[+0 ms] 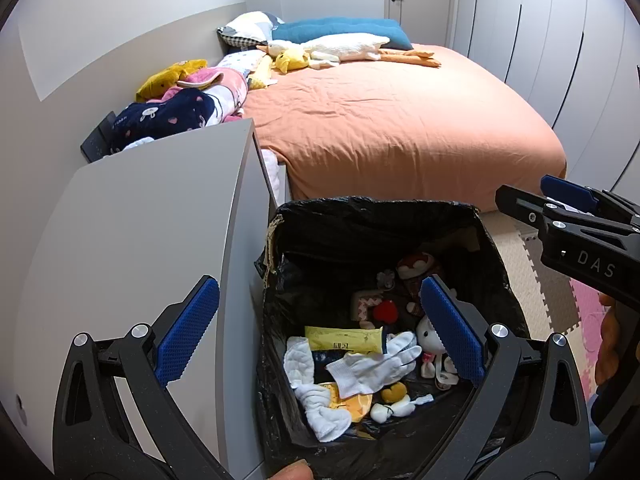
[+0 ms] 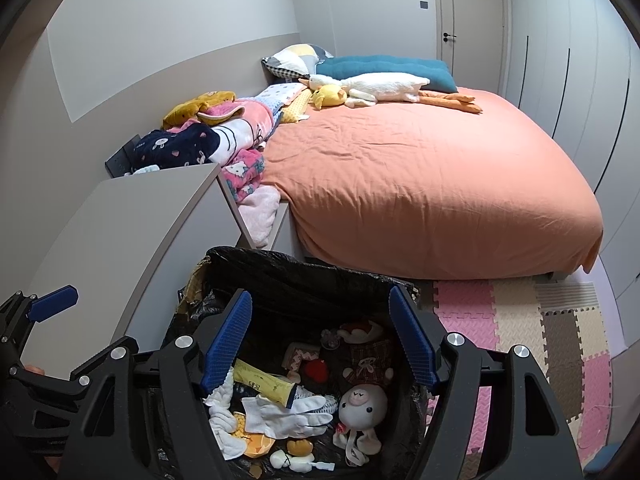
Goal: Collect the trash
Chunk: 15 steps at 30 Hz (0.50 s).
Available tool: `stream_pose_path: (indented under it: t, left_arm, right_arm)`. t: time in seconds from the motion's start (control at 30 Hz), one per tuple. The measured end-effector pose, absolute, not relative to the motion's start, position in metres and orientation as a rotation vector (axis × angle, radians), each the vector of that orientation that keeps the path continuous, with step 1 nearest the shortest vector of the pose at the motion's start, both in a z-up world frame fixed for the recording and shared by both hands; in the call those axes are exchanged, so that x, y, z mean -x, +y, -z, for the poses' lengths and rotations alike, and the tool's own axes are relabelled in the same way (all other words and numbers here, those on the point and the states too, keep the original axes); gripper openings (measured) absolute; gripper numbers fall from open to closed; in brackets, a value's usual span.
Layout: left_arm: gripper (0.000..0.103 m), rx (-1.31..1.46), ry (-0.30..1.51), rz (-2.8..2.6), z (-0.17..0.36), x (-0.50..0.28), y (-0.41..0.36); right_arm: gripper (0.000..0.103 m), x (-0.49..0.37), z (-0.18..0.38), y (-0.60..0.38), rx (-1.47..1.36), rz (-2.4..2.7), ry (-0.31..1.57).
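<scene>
A bin lined with a black bag stands on the floor between a grey cabinet and the bed; it also shows in the right wrist view. Inside lie a white glove, a yellow packet, white cloths, a small white plush doll and other small toys. My left gripper is open and empty above the bin's left rim. My right gripper is open and empty over the bin; it shows at the right edge of the left wrist view.
A grey cabinet stands left of the bin. The bed with an orange cover lies behind, with folded blankets, pillows and a plush goose. Foam puzzle mats cover the floor at the right. Wardrobe doors line the right wall.
</scene>
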<state>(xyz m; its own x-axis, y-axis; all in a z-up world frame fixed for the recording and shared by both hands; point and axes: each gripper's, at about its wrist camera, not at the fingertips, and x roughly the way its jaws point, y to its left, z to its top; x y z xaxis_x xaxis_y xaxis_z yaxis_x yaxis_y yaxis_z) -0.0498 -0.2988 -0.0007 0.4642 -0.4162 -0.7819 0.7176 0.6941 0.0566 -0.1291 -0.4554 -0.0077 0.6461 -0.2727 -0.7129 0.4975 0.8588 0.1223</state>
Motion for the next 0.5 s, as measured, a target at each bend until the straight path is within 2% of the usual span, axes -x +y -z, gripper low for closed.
stream_pose_path:
  t: [0.5]
  left_arm:
    - [0.097,-0.404,0.827,0.711,0.0004,0.0494,-0.2957]
  right_arm:
    - [0.072,0.1277,0.0063,-0.4538,-0.322,0.444,0.751]
